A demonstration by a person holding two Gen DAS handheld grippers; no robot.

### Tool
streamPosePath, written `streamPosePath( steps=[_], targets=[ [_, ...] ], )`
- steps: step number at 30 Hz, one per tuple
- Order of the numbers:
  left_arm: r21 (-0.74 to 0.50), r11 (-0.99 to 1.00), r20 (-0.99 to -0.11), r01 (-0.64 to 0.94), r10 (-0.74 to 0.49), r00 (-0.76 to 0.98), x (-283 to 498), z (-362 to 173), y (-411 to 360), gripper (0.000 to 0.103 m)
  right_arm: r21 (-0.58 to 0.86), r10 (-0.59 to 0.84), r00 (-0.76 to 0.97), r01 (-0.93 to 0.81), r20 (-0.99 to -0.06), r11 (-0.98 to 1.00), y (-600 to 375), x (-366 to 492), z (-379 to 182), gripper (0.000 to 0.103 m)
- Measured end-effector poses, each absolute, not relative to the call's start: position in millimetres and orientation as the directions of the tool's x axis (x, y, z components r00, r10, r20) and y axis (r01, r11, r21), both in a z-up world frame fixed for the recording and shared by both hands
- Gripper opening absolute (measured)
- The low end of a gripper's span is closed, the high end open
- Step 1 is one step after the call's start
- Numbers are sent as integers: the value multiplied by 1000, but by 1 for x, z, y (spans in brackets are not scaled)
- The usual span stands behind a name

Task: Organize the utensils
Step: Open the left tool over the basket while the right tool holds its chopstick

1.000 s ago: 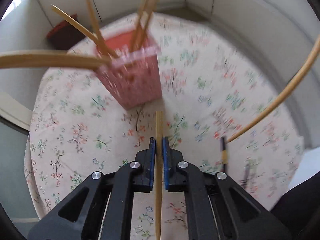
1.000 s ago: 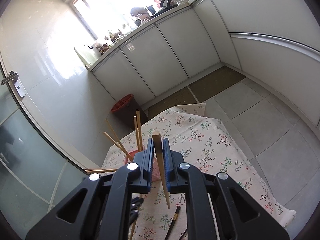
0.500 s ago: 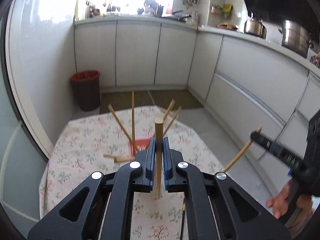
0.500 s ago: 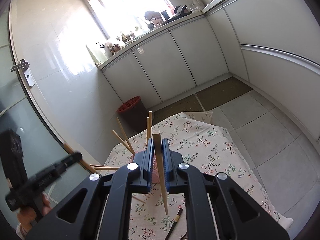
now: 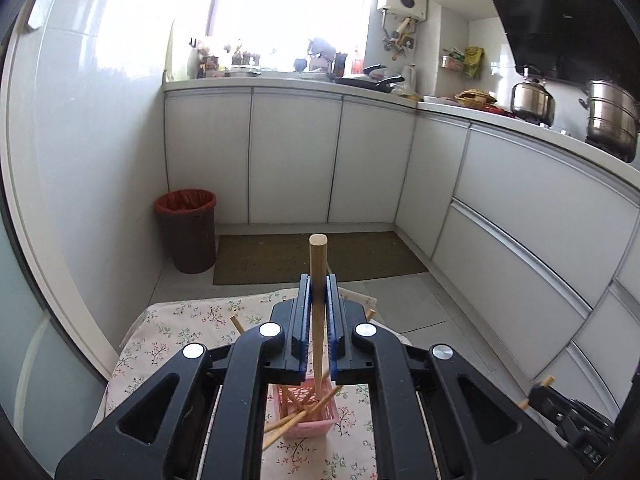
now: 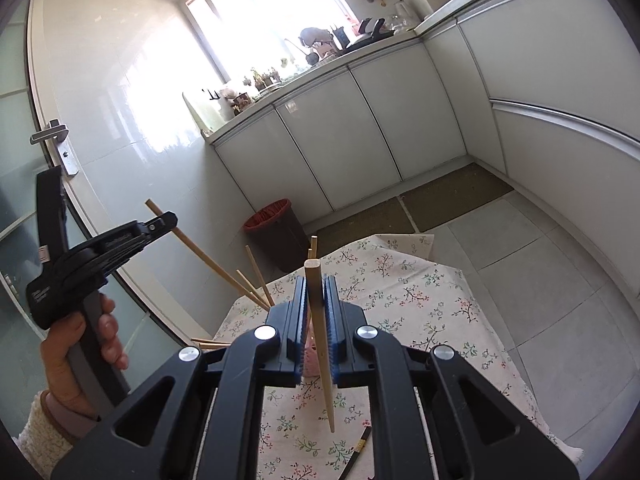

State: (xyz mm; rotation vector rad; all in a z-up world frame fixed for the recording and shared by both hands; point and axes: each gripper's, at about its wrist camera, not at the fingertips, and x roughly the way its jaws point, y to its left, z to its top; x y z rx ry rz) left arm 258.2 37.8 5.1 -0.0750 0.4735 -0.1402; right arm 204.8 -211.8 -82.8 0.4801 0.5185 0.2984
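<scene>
Chopstick [image 5: 318, 300] clamped upright in the left gripper [image 5: 319, 320] has swung up high above the pink basket [image 5: 308, 412], the right gripper [image 6: 316, 320] pinches another chopstick [image 6: 320, 340], both undelivered

The left gripper [image 5: 318, 312], clamped on a wooden chopstick [image 5: 318, 280], now sits high above the pink basket [image 5: 308, 412] it hovered close over a second ago, and its view takes in the kitchen cabinets instead of the floral cloth. In the right wrist view it has risen into sight at the left, gripped by a hand [image 6: 80, 344].
</scene>
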Motion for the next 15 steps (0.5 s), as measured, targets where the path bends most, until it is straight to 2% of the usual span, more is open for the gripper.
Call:
streamPosePath(
  steps=[5, 7, 8, 9, 15],
  targets=[
    [-74, 993, -529, 97, -122, 840, 281, -37, 37, 9, 513, 395, 824, -152, -407, 845, -208, 209, -83, 10],
    [-75, 994, -541, 83, -110, 834, 278, -48, 42, 20, 511, 397, 825, -158, -402, 845, -206, 210, -81, 10],
    [-90, 993, -537, 74, -111, 836, 273, -51, 45, 31, 509, 400, 826, -164, -397, 845, -204, 211, -79, 10],
    [-114, 991, -525, 72, -122, 842, 267, -51, 50, 35, 507, 404, 826, -172, -392, 844, -201, 212, -76, 10],
    [-137, 991, -452, -1, -62, 890, 223, -42, 79, 39, 472, 420, 852, -245, -311, 847, -177, 224, -41, 10]
  ],
)
